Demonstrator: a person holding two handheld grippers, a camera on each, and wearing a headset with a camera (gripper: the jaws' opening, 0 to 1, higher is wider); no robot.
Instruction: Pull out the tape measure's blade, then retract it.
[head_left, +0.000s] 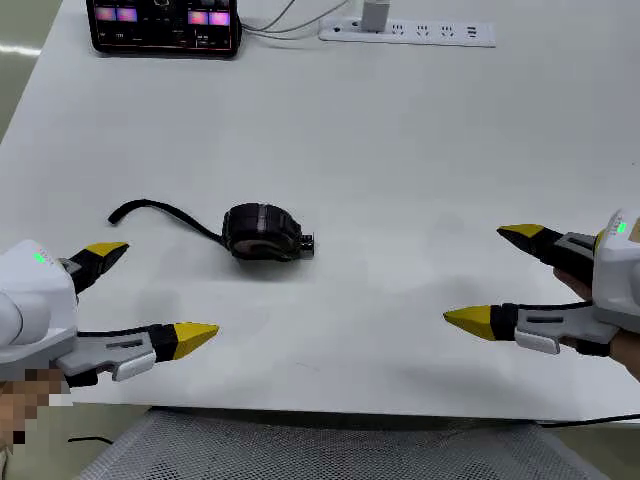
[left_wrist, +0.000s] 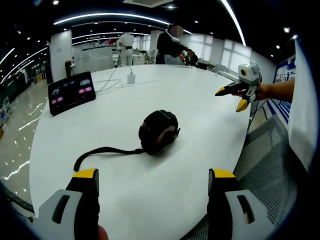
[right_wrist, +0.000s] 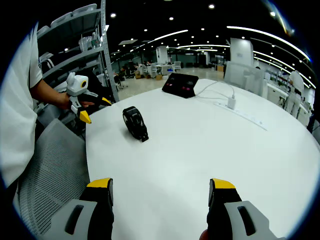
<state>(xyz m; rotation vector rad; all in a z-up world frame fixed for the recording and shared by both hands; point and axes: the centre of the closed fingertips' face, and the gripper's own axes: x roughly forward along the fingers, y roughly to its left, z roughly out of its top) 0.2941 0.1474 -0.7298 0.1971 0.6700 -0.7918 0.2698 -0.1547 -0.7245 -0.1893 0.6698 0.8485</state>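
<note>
The round black tape measure (head_left: 262, 233) looks like matt rubbery plastic, its black strap (head_left: 160, 211) toward nine o'clock equally dull, on a smooth white faintly sheened tabletop (head_left: 400, 150), with coarse grey woven mesh (head_left: 300, 448) at six o'clock.

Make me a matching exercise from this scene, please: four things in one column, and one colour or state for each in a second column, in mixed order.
Column one:
1. tape measure
2. tablet
3. power strip
4. left gripper

Column two:
A. white, with a row of sockets
B. open, holding nothing
C. dark rounded case, untouched
D. flat, screen lit

Pairs: 1-C, 2-D, 3-A, 4-B.
</note>
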